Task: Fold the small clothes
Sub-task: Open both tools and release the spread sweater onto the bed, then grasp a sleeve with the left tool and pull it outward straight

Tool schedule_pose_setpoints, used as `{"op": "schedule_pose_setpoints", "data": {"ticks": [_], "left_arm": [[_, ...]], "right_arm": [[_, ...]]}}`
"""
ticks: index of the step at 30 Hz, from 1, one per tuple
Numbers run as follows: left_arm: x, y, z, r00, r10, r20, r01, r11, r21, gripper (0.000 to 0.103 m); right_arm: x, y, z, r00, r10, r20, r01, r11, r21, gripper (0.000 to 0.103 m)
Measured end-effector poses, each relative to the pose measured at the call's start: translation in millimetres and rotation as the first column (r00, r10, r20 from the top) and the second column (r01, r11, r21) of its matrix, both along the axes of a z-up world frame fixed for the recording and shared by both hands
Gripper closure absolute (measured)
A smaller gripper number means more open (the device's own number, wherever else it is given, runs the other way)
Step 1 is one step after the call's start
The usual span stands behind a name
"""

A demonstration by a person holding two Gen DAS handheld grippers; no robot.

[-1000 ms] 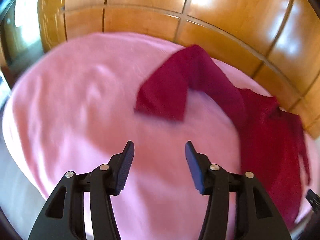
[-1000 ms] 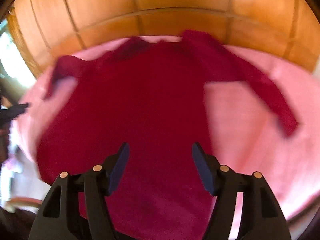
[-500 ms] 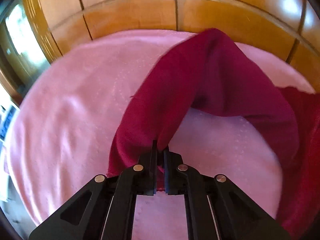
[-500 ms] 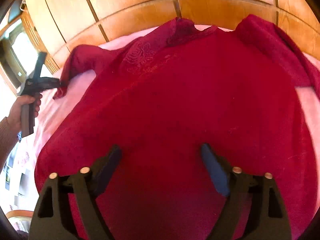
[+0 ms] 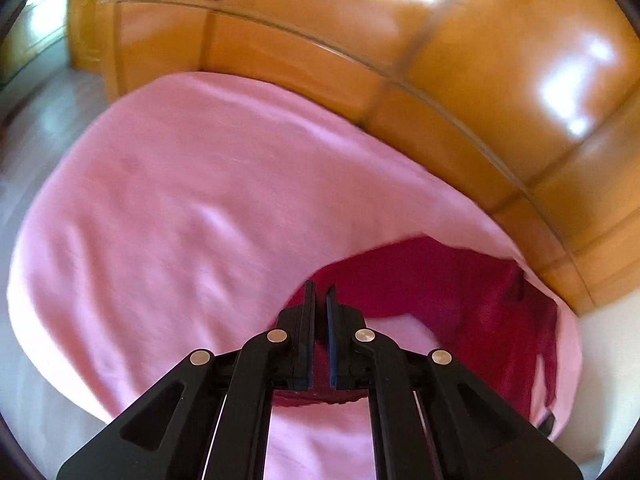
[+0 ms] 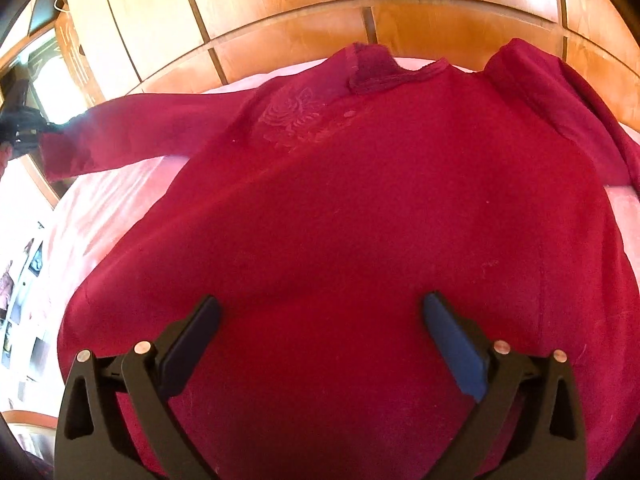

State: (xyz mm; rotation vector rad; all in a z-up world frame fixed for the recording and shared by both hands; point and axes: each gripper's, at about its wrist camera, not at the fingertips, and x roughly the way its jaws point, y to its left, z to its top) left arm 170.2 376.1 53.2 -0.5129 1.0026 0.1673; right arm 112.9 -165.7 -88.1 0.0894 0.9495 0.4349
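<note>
I see a dark crimson top [image 6: 360,208] with a tone-on-tone embroidered rose motif [image 6: 294,118] near the neckline. Plain pale pink bedspread [image 5: 192,200] under it. Glossy orange-brown wood panelling [image 6: 280,12] with darker seams behind. My grippers are matte black; the right gripper [image 6: 320,312] has blue pads [image 6: 456,352].
</note>
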Motion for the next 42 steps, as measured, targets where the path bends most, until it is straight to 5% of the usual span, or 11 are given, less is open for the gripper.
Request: {"op": "schedule_pose_setpoints", "data": {"ticks": [7, 12, 16, 17, 23, 25, 27, 30, 31, 36, 42], "left_arm": [[58, 46, -69, 0.974, 0.166, -0.152, -0.149, 0.982, 0.117, 0.1], [55, 68, -108, 0.952, 0.232, -0.199, -0.218, 0.972, 0.088, 0.097], [23, 88, -103, 0.941, 0.322, -0.106, -0.321, 0.947, 0.031, 0.032], [9, 93, -100, 0.936, 0.347, -0.055, -0.349, 0.937, -0.021, 0.031], [-33, 93, -118, 0.94, 0.339, 0.046, -0.324, 0.925, -0.201, 0.031], [-33, 89, -130, 0.939, 0.342, 0.029, -0.333, 0.93, -0.157, 0.032], [-28, 83, -145, 0.948, 0.317, 0.008, -0.311, 0.934, -0.178, 0.053], [-28, 77, -152, 0.943, 0.332, 0.032, -0.32, 0.927, -0.195, 0.065], [-26, 75, -151, 0.943, 0.331, 0.044, -0.317, 0.93, -0.187, 0.089], [-40, 70, -128, 0.93, 0.356, 0.093, -0.346, 0.932, -0.11, 0.094], [-45, 81, -153, 0.922, 0.388, -0.02, -0.388, 0.921, -0.025, 0.097]], "right_arm": [[2, 2, 0, 1.0, -0.002, 0.0, 0.002, 1.0, -0.024, 0.002], [2, 3, -1, 1.0, -0.005, 0.01, 0.005, 0.999, -0.049, 0.002], [2, 4, -2, 1.0, -0.007, 0.014, 0.008, 0.998, -0.061, 0.002], [2, 5, -2, 1.0, -0.009, 0.016, 0.01, 0.998, -0.064, 0.002], [3, 9, -2, 1.0, -0.014, 0.022, 0.016, 0.996, -0.092, 0.002], [2, 10, -2, 1.0, -0.014, 0.024, 0.016, 0.995, -0.101, 0.002], [2, 11, -2, 1.0, -0.014, 0.026, 0.017, 0.994, -0.107, 0.002], [1, 12, -3, 0.999, -0.017, 0.03, 0.021, 0.993, -0.114, 0.002], [1, 12, -3, 0.999, -0.018, 0.031, 0.022, 0.993, -0.117, 0.002], [2, 12, -3, 0.999, -0.018, 0.031, 0.022, 0.992, -0.121, 0.002], [2, 8, -3, 0.999, -0.019, 0.04, 0.023, 0.993, -0.115, 0.002]]}}
